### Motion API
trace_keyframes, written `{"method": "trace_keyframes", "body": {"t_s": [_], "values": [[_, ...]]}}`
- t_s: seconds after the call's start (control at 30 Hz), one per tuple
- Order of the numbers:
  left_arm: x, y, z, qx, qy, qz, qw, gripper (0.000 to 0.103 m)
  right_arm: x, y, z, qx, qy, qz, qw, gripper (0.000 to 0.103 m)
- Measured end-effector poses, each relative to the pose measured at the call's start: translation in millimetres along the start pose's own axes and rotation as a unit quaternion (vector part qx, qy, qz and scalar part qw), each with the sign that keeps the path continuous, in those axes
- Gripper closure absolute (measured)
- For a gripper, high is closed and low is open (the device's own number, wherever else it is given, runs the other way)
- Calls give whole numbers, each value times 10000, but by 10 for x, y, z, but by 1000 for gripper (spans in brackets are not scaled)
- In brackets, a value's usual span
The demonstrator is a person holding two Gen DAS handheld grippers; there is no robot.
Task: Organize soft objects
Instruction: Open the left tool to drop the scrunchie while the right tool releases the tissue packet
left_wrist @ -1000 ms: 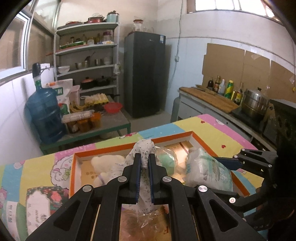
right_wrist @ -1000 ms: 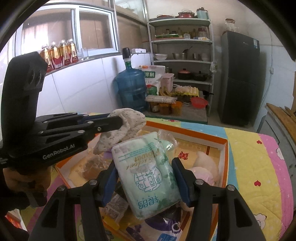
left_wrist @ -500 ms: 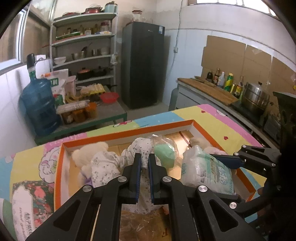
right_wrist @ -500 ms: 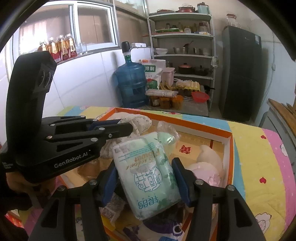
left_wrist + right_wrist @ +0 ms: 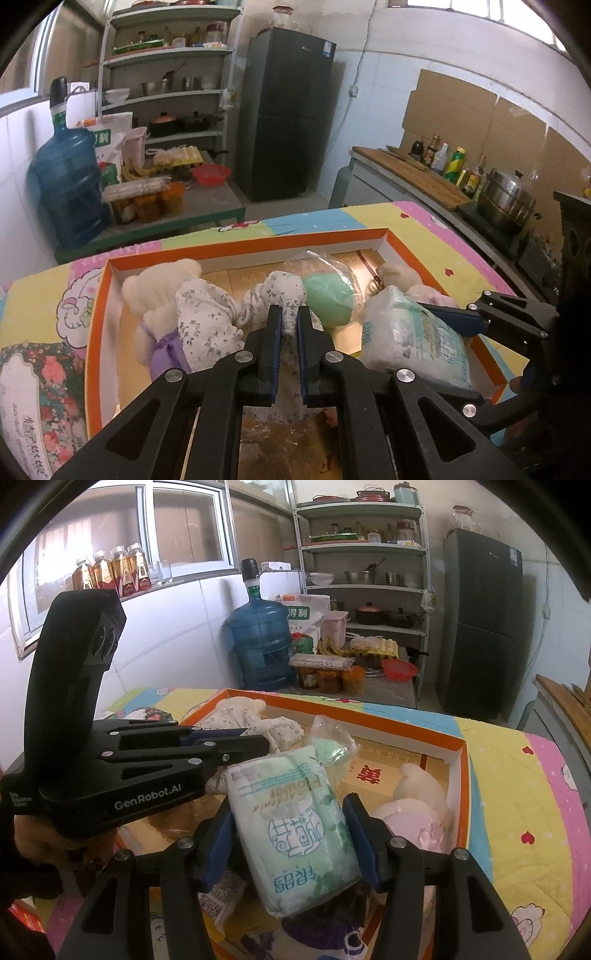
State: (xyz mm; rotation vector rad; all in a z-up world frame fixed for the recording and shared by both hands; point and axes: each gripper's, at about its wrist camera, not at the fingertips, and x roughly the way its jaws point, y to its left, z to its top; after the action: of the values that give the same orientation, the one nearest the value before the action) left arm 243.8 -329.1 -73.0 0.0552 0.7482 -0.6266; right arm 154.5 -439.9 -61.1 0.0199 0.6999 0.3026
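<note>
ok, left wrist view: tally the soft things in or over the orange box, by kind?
Plush toys: 2 (cream plush, pink-and-cream plush)
Floral cloth: 1
Green bagged item: 1
Tissue pack: 1
Total: 5

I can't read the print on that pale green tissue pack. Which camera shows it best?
The right wrist view: the tissue pack fills the middle, printed face towards the camera, gripped between the right tongs. The left wrist view shows the same pack only side-on at the right, its print small and blurred.
</note>
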Motion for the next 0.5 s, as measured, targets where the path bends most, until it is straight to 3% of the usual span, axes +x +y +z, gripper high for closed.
{"method": "trace_keyframes", "body": {"t_s": [0.1, 0.33, 0.5], "values": [[7, 19, -7, -33, 24, -33, 10000, 92, 7, -1, 0, -9, -13, -3, 10000, 45], [-25, 47, -22, -55, -30, -72, 10000, 62, 23, -13, -26, -21, -50, -10, 10000, 45], [-72, 39, -13, -61, -105, -19, 9999, 60, 18, -23, -18, -40, -82, -16, 10000, 44]]}}
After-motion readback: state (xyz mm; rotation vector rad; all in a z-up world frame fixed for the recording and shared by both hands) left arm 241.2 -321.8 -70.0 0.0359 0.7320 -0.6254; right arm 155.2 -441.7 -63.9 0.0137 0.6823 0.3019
